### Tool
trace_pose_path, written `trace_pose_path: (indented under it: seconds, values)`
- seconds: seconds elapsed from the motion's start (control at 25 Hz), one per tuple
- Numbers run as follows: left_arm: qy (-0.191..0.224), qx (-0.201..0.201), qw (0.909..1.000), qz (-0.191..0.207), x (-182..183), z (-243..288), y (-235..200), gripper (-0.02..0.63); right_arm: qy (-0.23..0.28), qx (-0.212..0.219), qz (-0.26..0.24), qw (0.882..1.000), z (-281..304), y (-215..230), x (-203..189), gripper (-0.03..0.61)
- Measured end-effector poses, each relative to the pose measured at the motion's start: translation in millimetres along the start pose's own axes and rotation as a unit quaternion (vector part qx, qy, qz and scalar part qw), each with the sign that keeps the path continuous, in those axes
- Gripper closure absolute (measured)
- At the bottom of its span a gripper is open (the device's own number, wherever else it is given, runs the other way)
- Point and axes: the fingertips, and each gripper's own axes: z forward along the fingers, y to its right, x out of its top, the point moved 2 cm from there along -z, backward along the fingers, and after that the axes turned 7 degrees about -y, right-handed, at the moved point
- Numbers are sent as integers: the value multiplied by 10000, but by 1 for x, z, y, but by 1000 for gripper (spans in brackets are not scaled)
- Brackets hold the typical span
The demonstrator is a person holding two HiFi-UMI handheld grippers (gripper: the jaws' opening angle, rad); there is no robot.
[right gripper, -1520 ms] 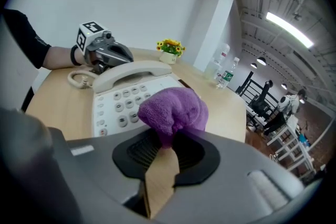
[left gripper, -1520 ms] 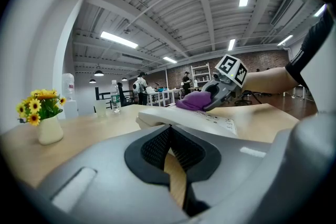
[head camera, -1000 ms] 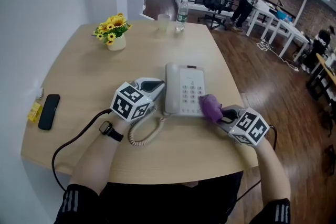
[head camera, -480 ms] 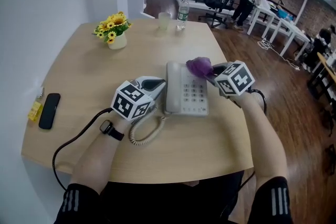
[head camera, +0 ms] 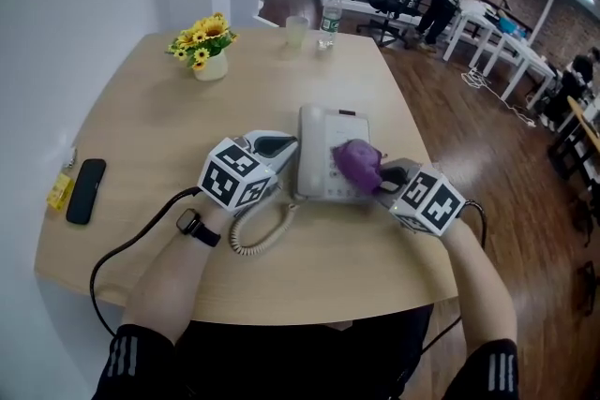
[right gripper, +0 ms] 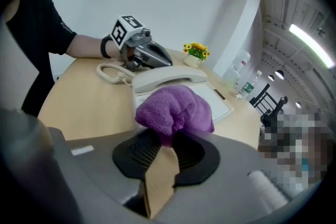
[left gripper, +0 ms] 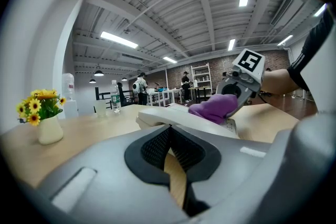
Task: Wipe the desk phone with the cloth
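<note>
The right claw (head camera: 383, 180) grips the purple cloth (head camera: 353, 161), bunched just ahead of it on the desk phone (head camera: 323, 138). The left claw (head camera: 281, 147) is closed, empty

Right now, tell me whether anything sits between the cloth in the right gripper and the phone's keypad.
Nothing visible does. The purple cloth, clamped in the right gripper, is over the desk phone keypad. The handset lies off to the side on its cradle, with the left gripper beside it.
</note>
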Motion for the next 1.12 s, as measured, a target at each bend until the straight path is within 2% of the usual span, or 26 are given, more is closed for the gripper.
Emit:
trace_pose_path:
  seconds: [0.2, 0.32, 0.4, 0.56, 0.64, 0.76, 0.88, 1.0, 1.12]
  values:
    - [9, 11, 10000, -7, 0, -1, 0, 620, -112, 279, -363, 9989, -13, -46, -12, 497]
    - [3, 10, 10000, -6, -1, -1, 0, 620, -40, 378, -426, 9984, -20, -50, -6, 497]
    - [2, 11, 10000, 10, 0, -1, 0, 620, 279, 207, -208, 9992, -28, -28, 9, 497]
    - [1, 15, 10000, 6, -1, -1, 0, 620, 860, -384, 509, 9943, -33, 49, 46, 497]
    - [3, 9, 10000, -12, -1, 0, 0, 620, 733, -592, 735, 9928, -19, 83, 57, 497]
    - [5, -7, 10000, -34, -1, 0, 0, 620, 132, -610, 740, 9953, 16, 105, 60, 497]
    - [-3, -10, 10000, -20, -1, 0, 0, 620, -211, -371, 625, 9971, 42, 93, 58, 497]
    - [-22, -15, 10000, 35, 0, 1, 2, 620, -115, -271, 448, 9986, 39, 69, 59, 498]
    - [-24, 2, 10000, 17, -1, 0, 0, 620, -97, -229, 67, 9997, 32, 40, 56, 497]
